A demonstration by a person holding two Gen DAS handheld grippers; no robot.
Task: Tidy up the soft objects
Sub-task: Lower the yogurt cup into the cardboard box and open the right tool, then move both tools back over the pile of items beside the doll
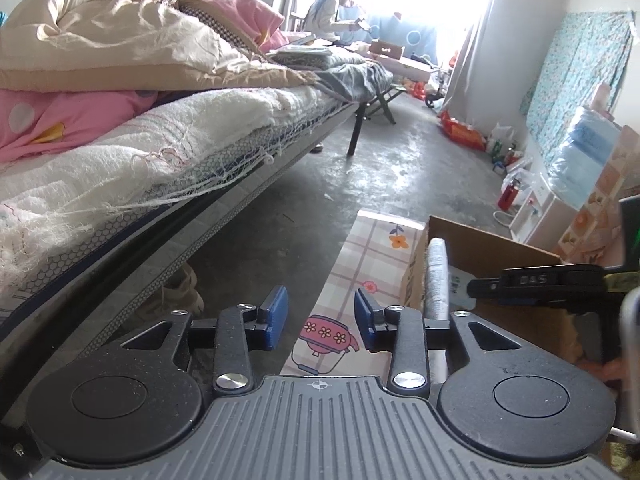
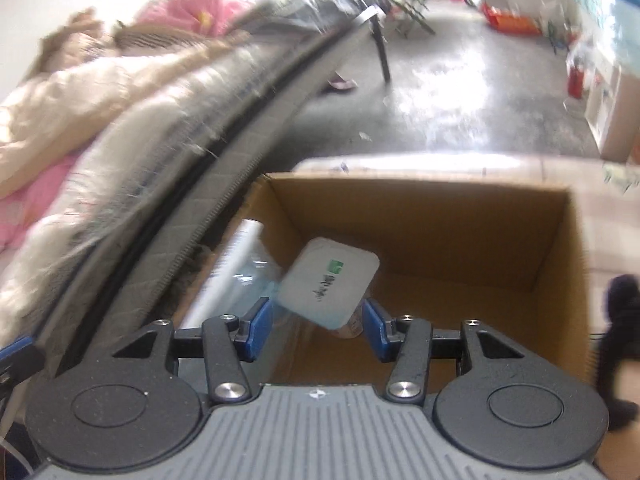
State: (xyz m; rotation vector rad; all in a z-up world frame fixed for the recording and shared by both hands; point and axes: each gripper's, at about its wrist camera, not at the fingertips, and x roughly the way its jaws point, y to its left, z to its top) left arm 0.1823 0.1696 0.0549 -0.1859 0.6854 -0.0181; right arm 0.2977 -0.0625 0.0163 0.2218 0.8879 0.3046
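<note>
A: Item one, left tongs [image 1: 321, 317]?
B: Blue pads parted, nothing between them; they hang over the edge of a pink-checked cartoon-print mat [image 1: 362, 280] on the grey concrete floor [image 1: 360, 160].

A: Item two, right tongs [image 2: 317, 326]?
B: Released, pads spread above the open brown cardboard box [image 2: 420, 216]. A pale translucent soft packet with a green label [image 2: 330, 282] lies tilted inside the box, just ahead of the pads; whether it touches them cannot be told.

A: Other contents?
B: A white ribbed roll [image 2: 230, 264] leans against the box's left wall.

A: Surroundings?
B: Bed to the left, carrying a frayed white blanket [image 1: 160, 148], beige quilt [image 1: 120, 40] and pink pillow [image 1: 240, 12].
</note>
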